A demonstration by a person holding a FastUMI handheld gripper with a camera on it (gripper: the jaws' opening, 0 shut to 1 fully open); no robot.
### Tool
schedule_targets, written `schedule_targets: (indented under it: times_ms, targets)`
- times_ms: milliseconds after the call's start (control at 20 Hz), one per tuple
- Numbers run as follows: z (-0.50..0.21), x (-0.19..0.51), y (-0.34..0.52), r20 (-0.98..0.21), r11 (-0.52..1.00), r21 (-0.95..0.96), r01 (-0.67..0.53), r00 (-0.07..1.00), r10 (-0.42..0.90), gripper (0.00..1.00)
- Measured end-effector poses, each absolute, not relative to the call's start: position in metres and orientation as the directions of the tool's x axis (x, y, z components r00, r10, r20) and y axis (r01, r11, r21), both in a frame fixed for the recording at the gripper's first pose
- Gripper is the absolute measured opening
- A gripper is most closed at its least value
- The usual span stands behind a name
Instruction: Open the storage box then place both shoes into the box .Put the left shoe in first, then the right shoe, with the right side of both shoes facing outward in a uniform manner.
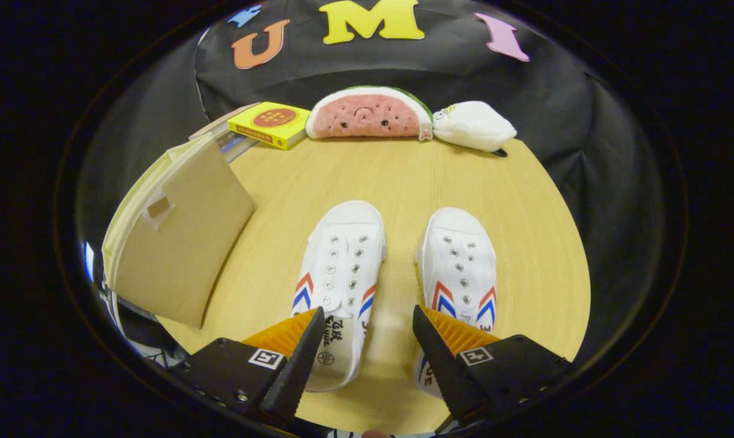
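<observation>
Gripper fingers spread apart, holding nothing, above the heels of two white shoes: left shoe, right shoe, side by side on the table. Storage box closed, left. Far edge: yellow box, watermelon plush, white plush.

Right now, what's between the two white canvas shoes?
Bare wooden tabletop lies between the left white canvas shoe and the right one, gripper view. The open gripper holds nothing.
</observation>
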State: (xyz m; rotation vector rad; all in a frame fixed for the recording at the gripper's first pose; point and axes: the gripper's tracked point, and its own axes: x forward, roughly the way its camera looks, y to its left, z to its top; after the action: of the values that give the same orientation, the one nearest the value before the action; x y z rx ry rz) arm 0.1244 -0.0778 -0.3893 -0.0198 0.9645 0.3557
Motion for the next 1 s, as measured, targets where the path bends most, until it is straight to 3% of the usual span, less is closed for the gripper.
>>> schedule_targets:
  times_ms: [250,350,400,450,500,550,600,650,1000]
  targets:
    - [-0.41,0.126,-0.071,-0.838,0.923,0.262,-0.281,0.409,0.362,0.68]
    - [-0.407,0.127,-0.068,-0.833,0.912,0.311,-0.267,0.386,0.397,0.5]
    - [-0.405,0.121,-0.064,-0.835,0.904,0.348,-0.249,0.355,0.42,0.5]
    - [-0.413,0.121,-0.062,-0.831,0.9,0.373,-0.224,0.351,0.432,0.19]
    - [-0.408,0.125,-0.064,-0.832,0.901,0.383,-0.204,0.349,0.432,0.19]
    - [-0.403,0.124,-0.067,-0.833,0.899,0.397,-0.185,0.338,0.438,0.09]
    - [-0.405,0.122,-0.064,-0.828,0.894,0.422,-0.153,0.336,0.449,0.09]
    - [-0.402,0.119,-0.064,-0.828,0.888,0.439,-0.135,0.324,0.459,0.01]
    - [-0.363,0.09,-0.047,-0.812,0.886,0.455,-0.093,0.364,0.455,0.0]
